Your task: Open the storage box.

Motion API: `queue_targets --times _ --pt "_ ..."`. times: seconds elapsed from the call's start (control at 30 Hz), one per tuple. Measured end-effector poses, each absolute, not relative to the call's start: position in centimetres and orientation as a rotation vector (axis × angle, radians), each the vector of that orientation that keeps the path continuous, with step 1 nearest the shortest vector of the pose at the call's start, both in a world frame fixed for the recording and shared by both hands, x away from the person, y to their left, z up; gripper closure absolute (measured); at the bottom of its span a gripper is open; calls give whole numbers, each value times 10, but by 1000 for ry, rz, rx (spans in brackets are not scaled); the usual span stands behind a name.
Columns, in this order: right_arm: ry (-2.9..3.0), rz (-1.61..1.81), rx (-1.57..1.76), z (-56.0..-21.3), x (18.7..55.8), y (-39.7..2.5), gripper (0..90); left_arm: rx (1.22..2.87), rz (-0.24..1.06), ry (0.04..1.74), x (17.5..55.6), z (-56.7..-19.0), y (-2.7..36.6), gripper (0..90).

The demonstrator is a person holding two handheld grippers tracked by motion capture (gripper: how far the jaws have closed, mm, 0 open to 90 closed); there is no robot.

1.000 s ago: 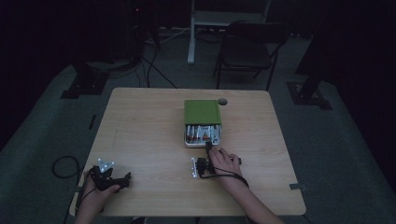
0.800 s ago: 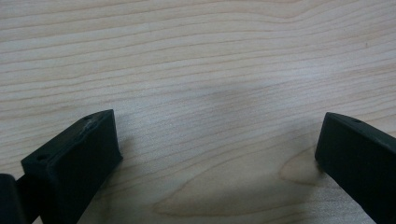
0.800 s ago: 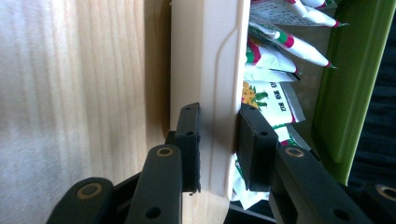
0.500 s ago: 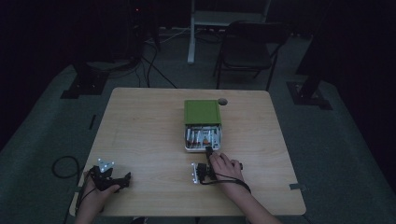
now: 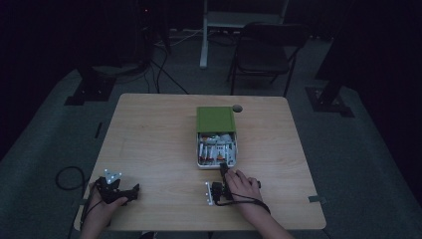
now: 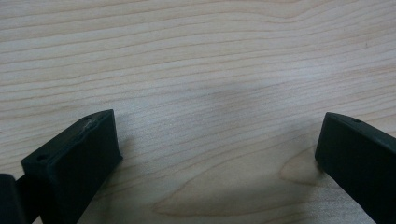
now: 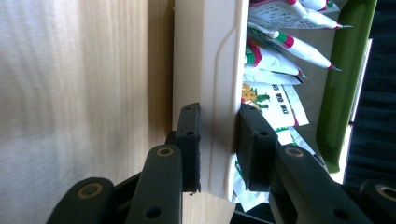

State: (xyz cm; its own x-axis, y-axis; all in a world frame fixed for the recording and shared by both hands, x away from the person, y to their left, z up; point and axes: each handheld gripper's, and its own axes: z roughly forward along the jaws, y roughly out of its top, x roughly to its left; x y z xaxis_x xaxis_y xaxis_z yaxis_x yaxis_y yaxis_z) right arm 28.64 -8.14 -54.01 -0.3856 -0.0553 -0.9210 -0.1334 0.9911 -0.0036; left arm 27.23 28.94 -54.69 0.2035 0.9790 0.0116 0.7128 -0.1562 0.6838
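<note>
A dim room: grey carpet floor, a dark folding chair behind the wooden table

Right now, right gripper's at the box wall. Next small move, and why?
Probably pull the box gently toward the table's near edge. The right gripper has its jaws on either side of the front wall, one outside, one among the packets, while the left gripper rests open, apart.

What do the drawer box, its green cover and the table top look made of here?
The drawer gripped by the right gripper looks like moulded plastic: cream, smooth, matt, with a thin wall and a rounded stepped rim. The green cover looks like plastic too, with a slight gloss along its edge, though painted metal can't be ruled out. The table top shows light wood grain, possibly laminate or veneer.
</note>
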Motion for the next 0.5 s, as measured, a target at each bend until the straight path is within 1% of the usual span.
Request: queue_targets --times 0.5 --pt "1984 85 -142 -543 270 -87 725 1936 633 1567 272 -547 289 0"
